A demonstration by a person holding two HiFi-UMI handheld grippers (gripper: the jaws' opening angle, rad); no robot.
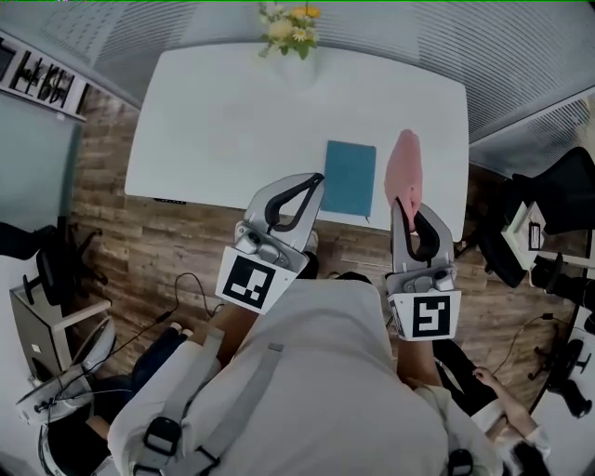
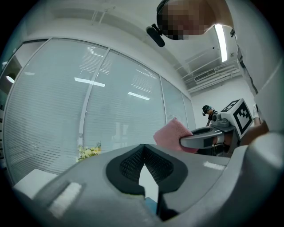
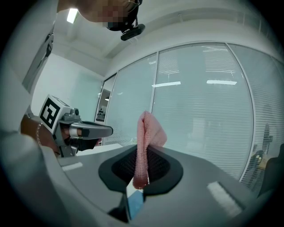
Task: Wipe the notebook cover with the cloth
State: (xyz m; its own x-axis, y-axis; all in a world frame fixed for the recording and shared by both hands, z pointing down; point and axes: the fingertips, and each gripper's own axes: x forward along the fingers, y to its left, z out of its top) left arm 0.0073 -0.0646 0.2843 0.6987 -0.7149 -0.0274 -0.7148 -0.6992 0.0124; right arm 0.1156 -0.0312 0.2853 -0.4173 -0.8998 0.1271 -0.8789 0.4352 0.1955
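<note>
The left gripper (image 1: 316,179) is held closed on nothing, seen just left of the flat teal rectangular notebook (image 1: 350,177) laid on the white table (image 1: 223,121). The soft pink cloth (image 1: 403,167) is clamped upright in the right gripper (image 1: 403,206), just right of the notebook.

A white rectangular bench (image 1: 214,130) is standing on a wood-plank floor (image 1: 130,242). A teal notebook (image 1: 350,177) is lying flat and closed by the bench's near edge, toward its right side. Yellow and white flowers (image 1: 290,28) are sitting at the far edge, well apart from the notebook.
</note>
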